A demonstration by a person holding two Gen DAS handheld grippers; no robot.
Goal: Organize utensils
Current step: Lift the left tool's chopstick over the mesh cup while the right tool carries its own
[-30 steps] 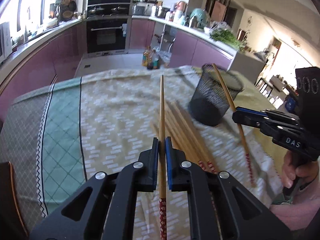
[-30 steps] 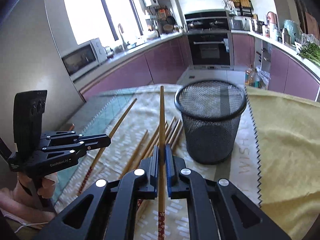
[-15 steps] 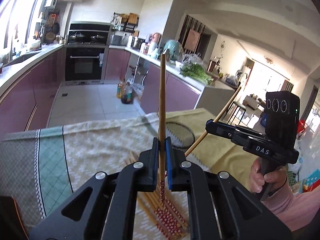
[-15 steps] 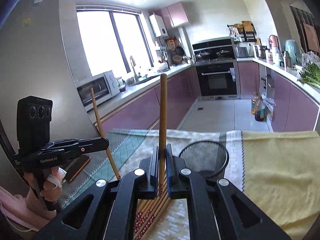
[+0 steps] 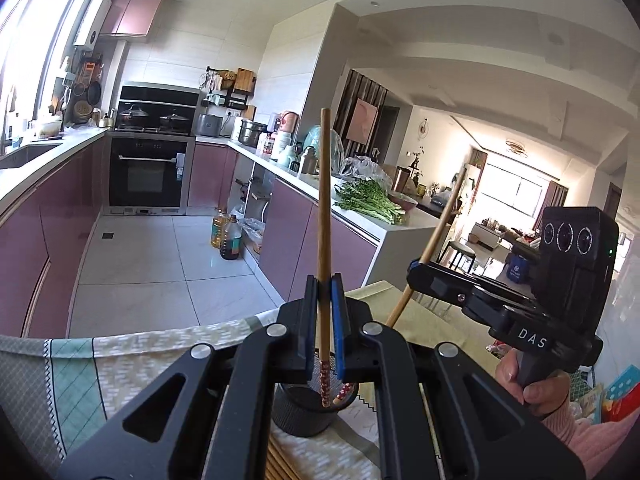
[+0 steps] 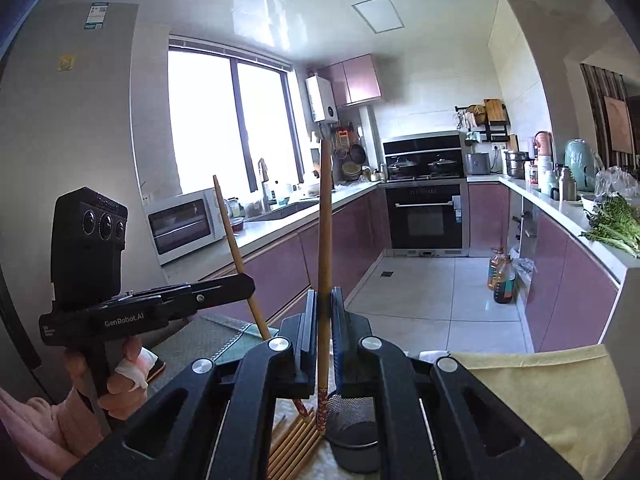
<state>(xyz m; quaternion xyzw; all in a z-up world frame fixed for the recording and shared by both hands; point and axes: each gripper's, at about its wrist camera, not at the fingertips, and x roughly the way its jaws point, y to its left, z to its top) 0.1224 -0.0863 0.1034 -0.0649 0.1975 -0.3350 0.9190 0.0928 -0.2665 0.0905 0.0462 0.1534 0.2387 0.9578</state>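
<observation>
My left gripper (image 5: 324, 296) is shut on a wooden chopstick (image 5: 323, 216) held upright, its red patterned end down over the black mesh cup (image 5: 304, 414). My right gripper (image 6: 324, 312) is shut on another upright chopstick (image 6: 325, 240), its red end at the cup's (image 6: 356, 444) left rim. In the left wrist view the right gripper (image 5: 416, 276) holds its chopstick (image 5: 434, 240) tilted, the low end inside the cup. In the right wrist view the left gripper (image 6: 244, 282) shows with its chopstick (image 6: 236, 252). Several more chopsticks (image 6: 294, 446) lie on the tablecloth beside the cup.
The table carries a green and beige patterned cloth (image 5: 80, 372) and a yellow cloth (image 6: 560, 392). Behind it are a tiled kitchen floor, purple cabinets (image 5: 40, 236), an oven (image 5: 148, 172) and oil bottles (image 5: 226, 236).
Both grippers have swung their chopsticks from lying flat to upright and moved over the mesh cup, red ends pointing down into or beside it.
</observation>
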